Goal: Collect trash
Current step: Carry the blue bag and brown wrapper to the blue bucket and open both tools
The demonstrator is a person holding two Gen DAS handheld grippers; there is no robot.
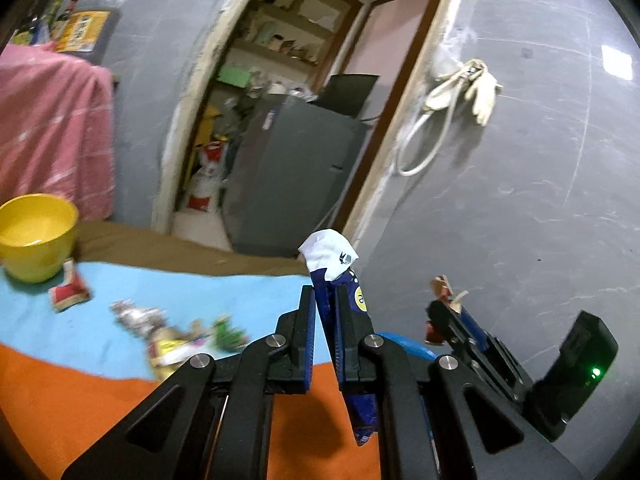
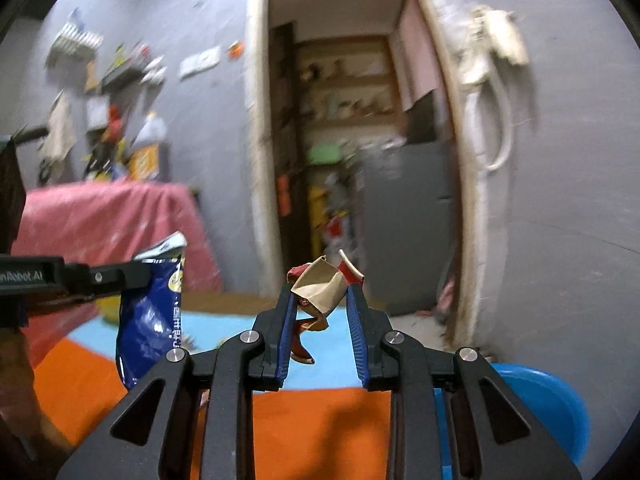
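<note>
Left hand-held gripper (image 1: 325,300) is clamped on a blue snack wrapper (image 1: 334,264) (white top poking above its fingertips); right hand-held gripper (image 2: 322,296) pinches crumpled brown paper (image 2: 320,284).

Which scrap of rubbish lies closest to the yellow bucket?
The red-and-tan crumpled wrapper, right beside the yellow bucket; the other scraps lie farther along the blue mat.

A grey refrigerator (image 1: 288,168) stands inside the open doorway, with cluttered wooden shelves (image 1: 280,36) behind it. A cream glove (image 1: 482,88) and a looped white hose (image 1: 424,140) hang on the grey wall. A pink cloth (image 1: 52,128) drapes furniture at left.
</note>
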